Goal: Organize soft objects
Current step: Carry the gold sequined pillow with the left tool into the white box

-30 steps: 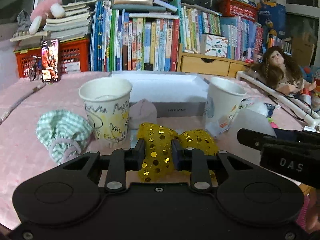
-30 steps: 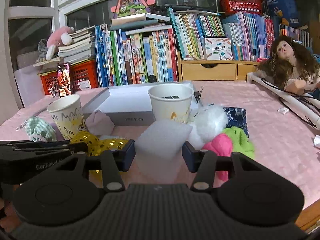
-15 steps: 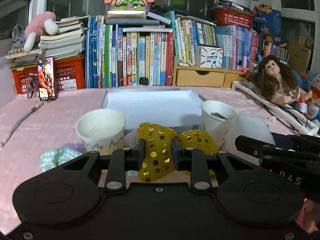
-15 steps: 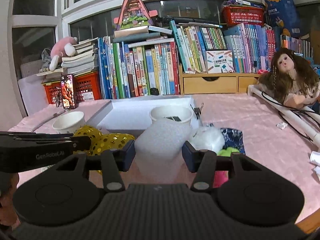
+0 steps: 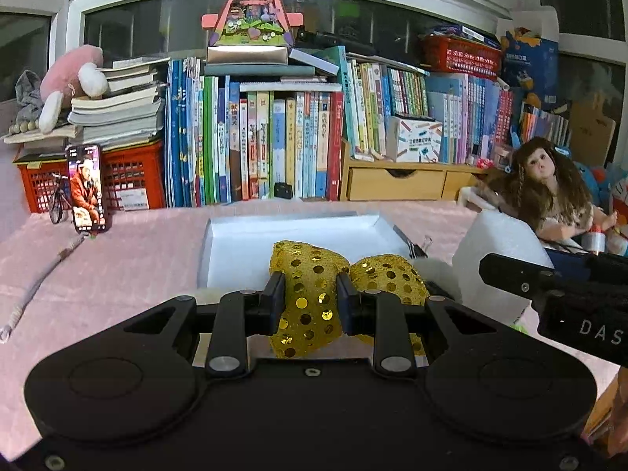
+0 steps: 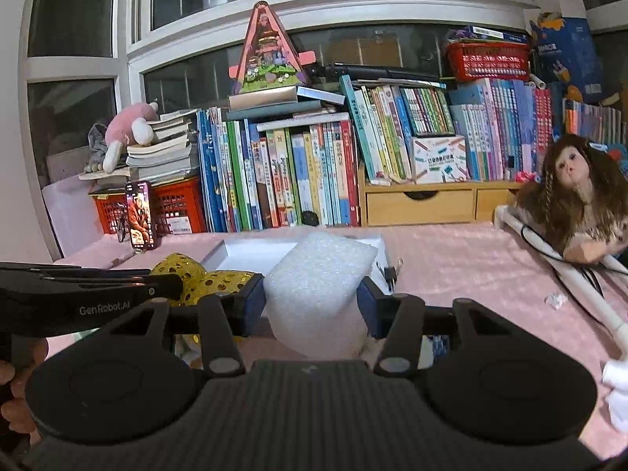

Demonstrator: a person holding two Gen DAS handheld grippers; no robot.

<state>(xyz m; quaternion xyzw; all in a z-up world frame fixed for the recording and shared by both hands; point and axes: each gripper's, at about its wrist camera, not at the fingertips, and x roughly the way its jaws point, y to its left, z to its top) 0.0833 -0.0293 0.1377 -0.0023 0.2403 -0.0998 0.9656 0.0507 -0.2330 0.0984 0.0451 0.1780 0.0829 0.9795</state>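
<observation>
My left gripper [image 5: 310, 294] is shut on a gold sequined bow [image 5: 310, 274] and holds it up in front of the open white box [image 5: 243, 247]. The bow also shows in the right wrist view [image 6: 196, 274], beside the left gripper's black body. My right gripper [image 6: 312, 302] is shut on a white foam block [image 6: 318, 274], held above the pink tablecloth, near the box [image 6: 251, 251]. The foam block also shows in the left wrist view [image 5: 498, 243], with the right gripper's body below it.
A row of books [image 5: 274, 141], a red crate [image 5: 133, 180] and a standing phone [image 5: 87, 188] line the back. A doll [image 6: 569, 192] and white tube [image 6: 569, 274] lie at the right. A cord [image 5: 39, 278] lies at the left.
Both grippers have risen with their loads and moved toward the white box. The paper cups and other soft items on the table have dropped out of sight below the grippers.
</observation>
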